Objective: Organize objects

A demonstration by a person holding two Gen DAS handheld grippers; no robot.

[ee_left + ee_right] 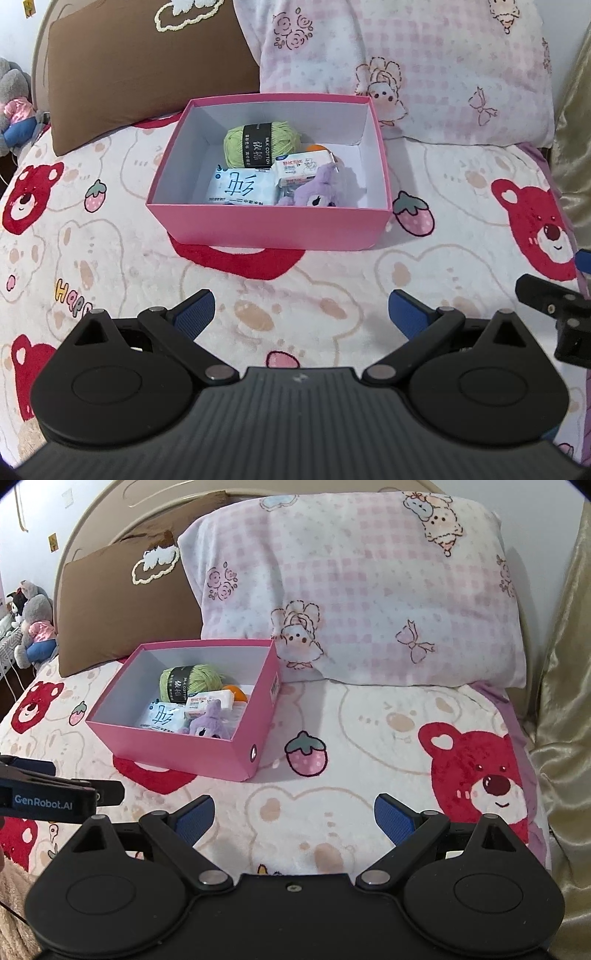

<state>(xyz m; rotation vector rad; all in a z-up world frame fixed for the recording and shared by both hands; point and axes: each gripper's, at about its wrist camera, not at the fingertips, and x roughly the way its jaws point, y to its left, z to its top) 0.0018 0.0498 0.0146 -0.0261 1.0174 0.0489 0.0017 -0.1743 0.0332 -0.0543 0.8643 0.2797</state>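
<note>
A pink box [266,227] [173,751] stands open on the bed. Inside lie a green yarn ball [255,144] [186,679], a blue-white tissue pack [242,186] [160,716], a smaller white pack [303,166] [208,701], a purple plush toy [319,190] [207,722] and something orange [238,694], mostly hidden. My left gripper [299,314] hovers open over the blanket, in front of the box, with nothing between its blue pads. My right gripper [293,816] is open too, holds nothing, and sits right of the box.
A bear-and-strawberry blanket [443,258] [369,738] covers the bed. A brown cushion [147,70] [122,620] and a pink checked pillow [424,66] [369,590] lean behind the box. Plush toys [33,627] sit at far left, a gold curtain [565,701] at right.
</note>
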